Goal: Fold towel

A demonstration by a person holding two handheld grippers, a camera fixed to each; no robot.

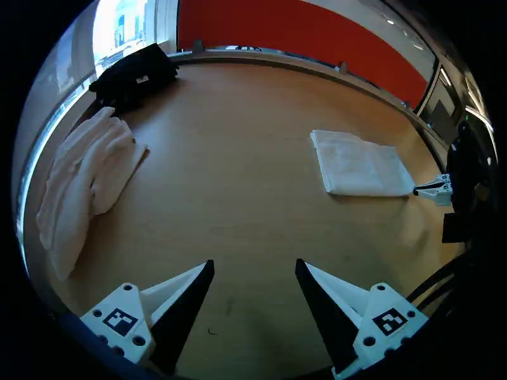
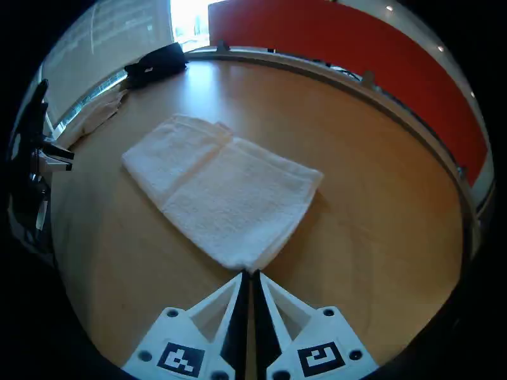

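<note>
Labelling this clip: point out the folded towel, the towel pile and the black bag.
folded towel (image 2: 222,196), right gripper view, middle of its top.
towel pile (image 1: 89,183), left gripper view, middle of heap.
black bag (image 1: 134,76), left gripper view, top.

Soft, nubbly terry-cloth towel (image 2: 222,202) lies on a smooth, slightly glossy wooden table (image 2: 380,209).

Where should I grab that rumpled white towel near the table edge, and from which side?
Probably pinch the flat flap of the rumpled towel that juts toward the middle of the table, coming low with the open left gripper from that side; the rest is bunched in thick rolls.
</note>
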